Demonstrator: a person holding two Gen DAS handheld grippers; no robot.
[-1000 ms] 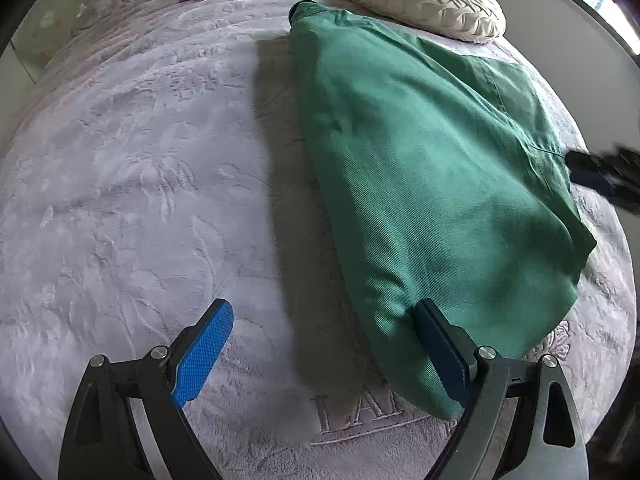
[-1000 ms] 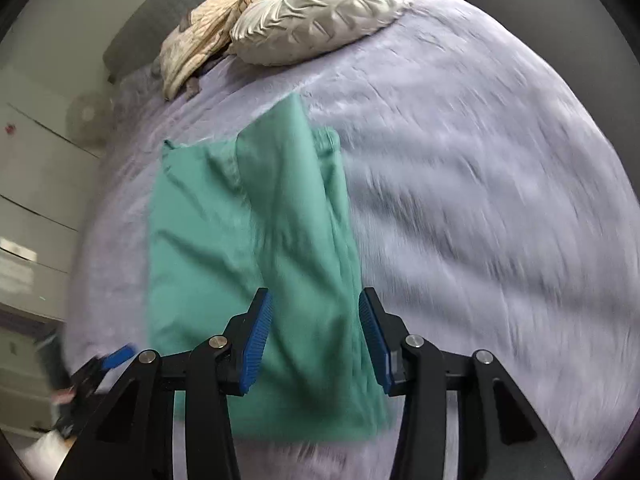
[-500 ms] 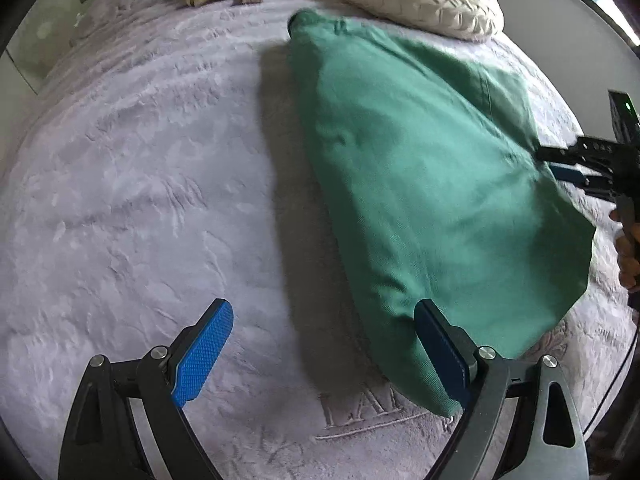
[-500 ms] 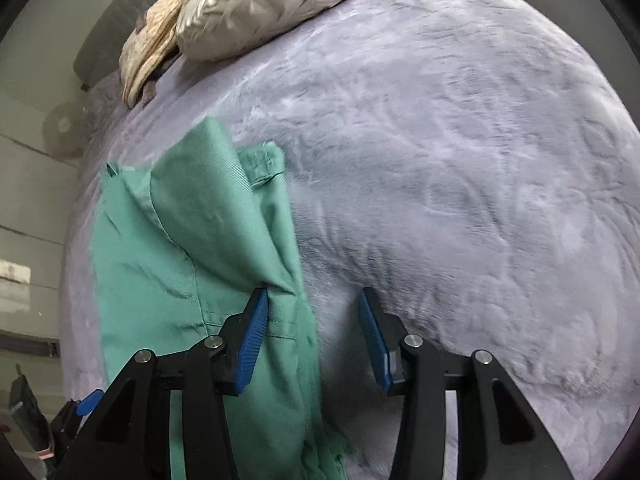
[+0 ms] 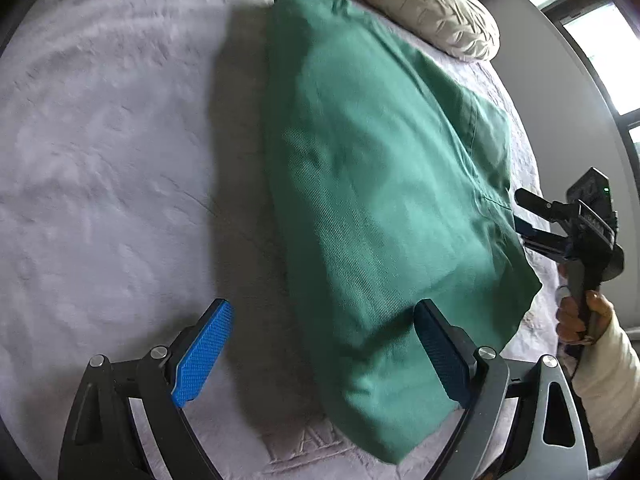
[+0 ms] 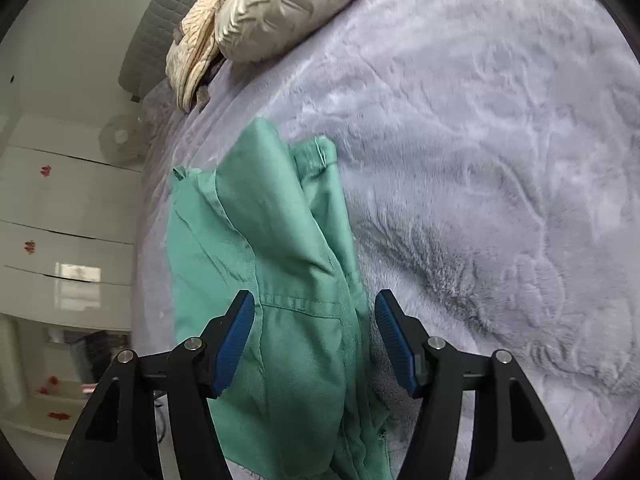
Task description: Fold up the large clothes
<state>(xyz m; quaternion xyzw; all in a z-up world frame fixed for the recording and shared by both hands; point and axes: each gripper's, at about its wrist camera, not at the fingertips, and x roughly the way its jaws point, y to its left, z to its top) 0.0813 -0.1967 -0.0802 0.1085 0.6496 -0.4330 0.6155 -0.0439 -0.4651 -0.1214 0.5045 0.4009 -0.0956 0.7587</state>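
Green garment (image 5: 384, 184): lying folded lengthwise on grey bed blanket (image 5: 100, 140). Left gripper (image 5: 324, 352): jaws wide apart, straddling garment's near edge. Right gripper (image 6: 314, 340): jaws apart, a fabric fold between them. Cream pillow (image 5: 424, 4) beyond.

home bedroom: plush bedspread (image 6: 480, 160), pillow (image 6: 288, 4), drawers (image 6: 60, 216)

Green garment (image 5: 384, 208), pillow (image 5: 432, 4) on bed (image 5: 104, 152)

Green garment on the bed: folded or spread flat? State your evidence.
Folded, loosely. The garment has one layer doubled over another, with bunched ridges, on the blanket.
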